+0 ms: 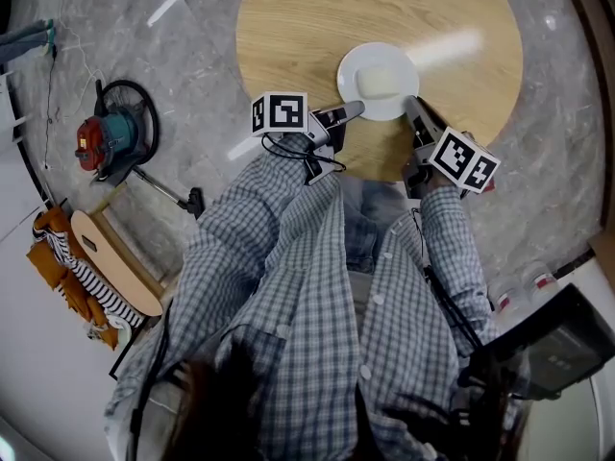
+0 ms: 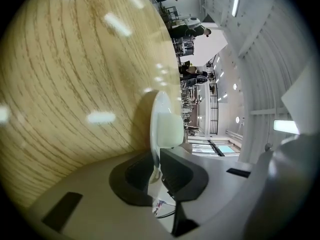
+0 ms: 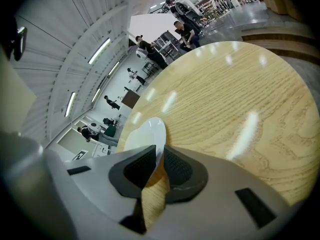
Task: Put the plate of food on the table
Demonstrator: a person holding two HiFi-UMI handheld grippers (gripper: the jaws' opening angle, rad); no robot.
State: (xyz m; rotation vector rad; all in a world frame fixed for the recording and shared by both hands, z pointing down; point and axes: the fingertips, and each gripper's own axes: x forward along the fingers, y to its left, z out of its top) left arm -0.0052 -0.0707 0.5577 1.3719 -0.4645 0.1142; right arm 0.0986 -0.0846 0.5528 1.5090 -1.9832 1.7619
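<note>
Plate position: The plate [image 1: 351, 69] lay over the near part of the round table [image 1: 298, 27], on the wood or just above it. No view let you confirm contact.
Plate contents: One pale, soft-edged block of food [image 1: 381, 83] sat at the centre. Nothing else was on the plate.
Left gripper: The left gripper [image 1: 353, 110] was almost fully closed, with its pads clamped on the plate's left rim.
Right gripper: The right gripper [image 1: 411, 105] was partly closed. The opposite rim sat between its pad tips, which appeared to bear on it.
Reason for two-sided hold: You held opposite rims, probably to keep the plate level so the food could not slide.
Reason for rim grip: The pads sat at the edge only, clear of the food.
Table contents: The plate was the only item on the table.
Task state: Set-down appeared nearly complete. You had not yet released the plate.
</note>
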